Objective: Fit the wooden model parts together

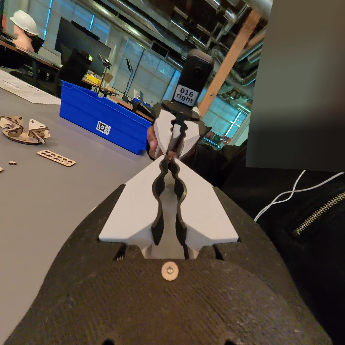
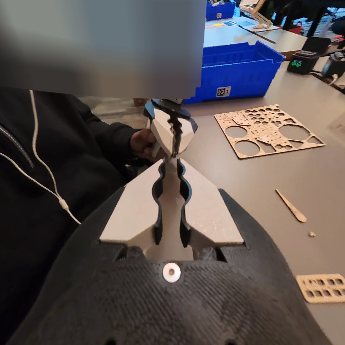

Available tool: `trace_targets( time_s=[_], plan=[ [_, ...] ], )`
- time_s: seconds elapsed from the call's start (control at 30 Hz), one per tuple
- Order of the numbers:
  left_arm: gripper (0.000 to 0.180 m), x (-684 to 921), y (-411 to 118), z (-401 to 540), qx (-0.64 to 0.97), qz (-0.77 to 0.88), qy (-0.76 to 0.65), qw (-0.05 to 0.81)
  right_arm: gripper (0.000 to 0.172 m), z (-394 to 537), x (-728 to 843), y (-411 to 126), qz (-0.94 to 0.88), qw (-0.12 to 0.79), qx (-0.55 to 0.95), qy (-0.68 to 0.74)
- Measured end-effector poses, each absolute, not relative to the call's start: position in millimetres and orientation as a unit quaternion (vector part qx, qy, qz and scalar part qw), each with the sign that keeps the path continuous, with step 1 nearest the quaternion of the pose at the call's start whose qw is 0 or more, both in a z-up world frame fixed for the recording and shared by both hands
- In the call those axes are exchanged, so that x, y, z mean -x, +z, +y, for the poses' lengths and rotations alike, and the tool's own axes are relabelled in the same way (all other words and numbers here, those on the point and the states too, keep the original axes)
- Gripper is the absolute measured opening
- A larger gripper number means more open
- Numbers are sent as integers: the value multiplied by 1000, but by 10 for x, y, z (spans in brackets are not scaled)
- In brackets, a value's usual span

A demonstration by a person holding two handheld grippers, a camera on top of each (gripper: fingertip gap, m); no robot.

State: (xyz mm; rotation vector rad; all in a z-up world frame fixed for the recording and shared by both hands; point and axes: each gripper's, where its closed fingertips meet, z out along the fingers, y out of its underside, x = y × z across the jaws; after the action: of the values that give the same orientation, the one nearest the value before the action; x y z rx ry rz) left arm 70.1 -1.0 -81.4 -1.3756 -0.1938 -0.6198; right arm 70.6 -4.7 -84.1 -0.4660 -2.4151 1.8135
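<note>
Here the left gripper (image 1: 169,158) pinches a small brown piece (image 2: 175,153) (tip-to-tip), the right gripper (image 2: 170,161) slightly parted.

A bright blue bin (image 2: 237,74) (with a black-and-white square sticker) sits on the plain grey table (image 2: 242,186), beside pale tan cut-out wooden sheets (image 2: 267,130).
</note>
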Motion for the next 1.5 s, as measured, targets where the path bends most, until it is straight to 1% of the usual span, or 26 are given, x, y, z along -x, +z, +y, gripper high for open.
trace_targets(
  time_s=[0.2,0.53,1.5],
  plan=[
    [0,-736,-822,14,627,-81,-282,721,8,-70,-698,-855,-783,14,159,601],
    [0,-747,-824,26,628,-79,-282,721,3,-89,-698,-870,-788,-3,154,597],
    [0,-680,-843,31,629,-97,-271,723,0,-20,-627,-865,-786,-23,195,586]
  ],
)
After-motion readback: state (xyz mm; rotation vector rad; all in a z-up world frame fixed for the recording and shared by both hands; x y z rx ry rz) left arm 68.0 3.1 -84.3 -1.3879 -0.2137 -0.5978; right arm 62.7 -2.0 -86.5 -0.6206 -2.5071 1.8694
